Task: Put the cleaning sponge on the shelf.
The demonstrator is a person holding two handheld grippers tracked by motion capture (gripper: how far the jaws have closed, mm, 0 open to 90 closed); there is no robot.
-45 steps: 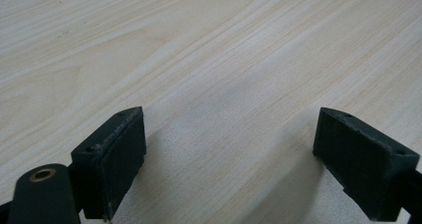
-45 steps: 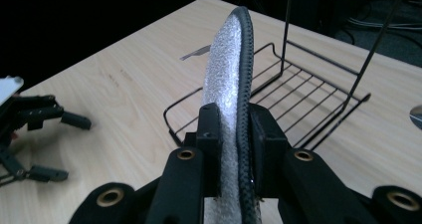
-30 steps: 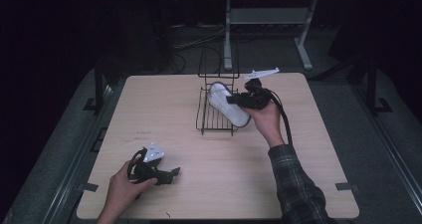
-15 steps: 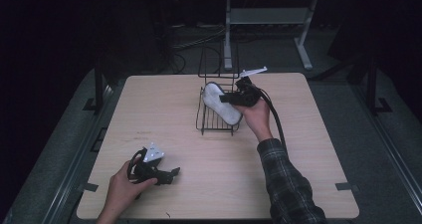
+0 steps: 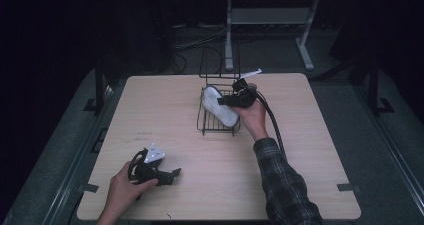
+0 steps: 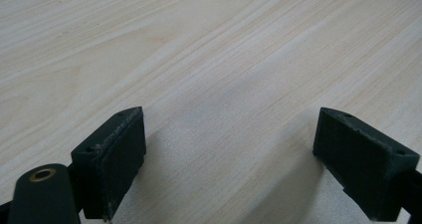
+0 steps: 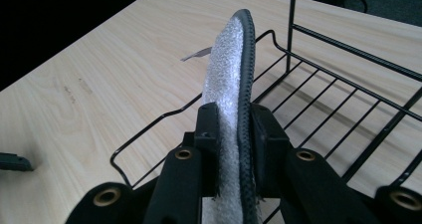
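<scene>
My right tool (image 7: 234, 129) pinched the insole (image 7: 230, 74) on edge over the wire rack (image 5: 210, 127); left tool (image 6: 229, 159) sat wide; best lower it flat before releasing.

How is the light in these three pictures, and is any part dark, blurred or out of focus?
High view: the table is evenly lit, its surroundings nearly black, and the picture is slightly soft. Left gripper view: bright wood grain, with soft shadows beside the open left gripper; the near jaws look somewhat blurred. Right gripper view: the white insole and wire rack look sharp; the upper left corner falls into darkness.
</scene>
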